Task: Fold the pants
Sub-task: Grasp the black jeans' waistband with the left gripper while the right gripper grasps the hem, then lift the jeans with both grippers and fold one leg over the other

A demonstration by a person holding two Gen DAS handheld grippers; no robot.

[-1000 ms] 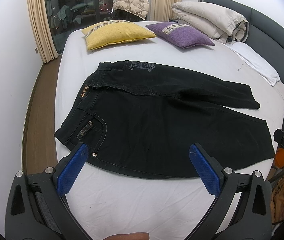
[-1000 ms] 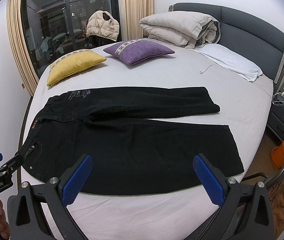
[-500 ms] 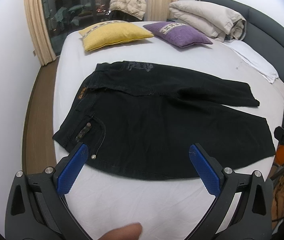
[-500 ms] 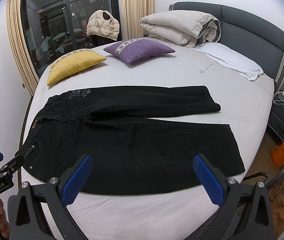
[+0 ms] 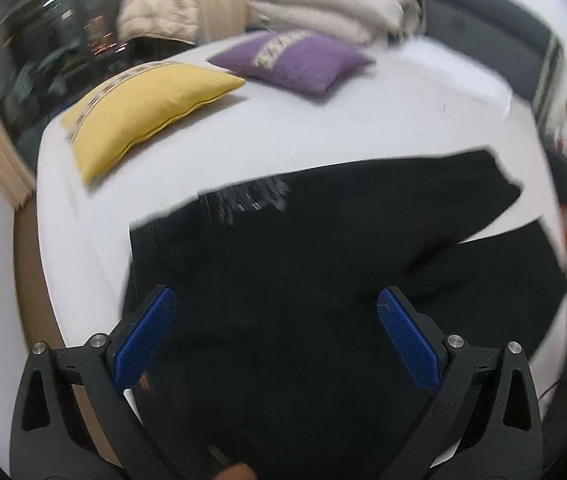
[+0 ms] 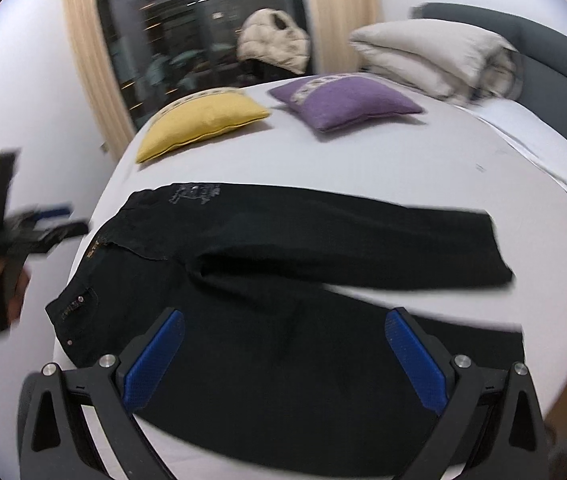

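Pants (image 6: 283, 280) are lying flat along the bed's (image 6: 403, 168) near edge; I am holding left gripper (image 5: 275, 340) and right gripper (image 6: 283, 356) above them, fingers spread.

Nothing readable: the pants (image 6: 283, 264) print and patch are blurred.

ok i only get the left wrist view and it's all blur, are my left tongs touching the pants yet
observer: no. The right wrist view shows the left tongs out beside the bed, apart from the pants.
operator: which end is the waistband
observer: the end nearest those tongs. The front pocket with its rivets shows sharply there.
operator: and the right tongs
observer: the right tongs are open, aimed at the near leg, gripping nothing.
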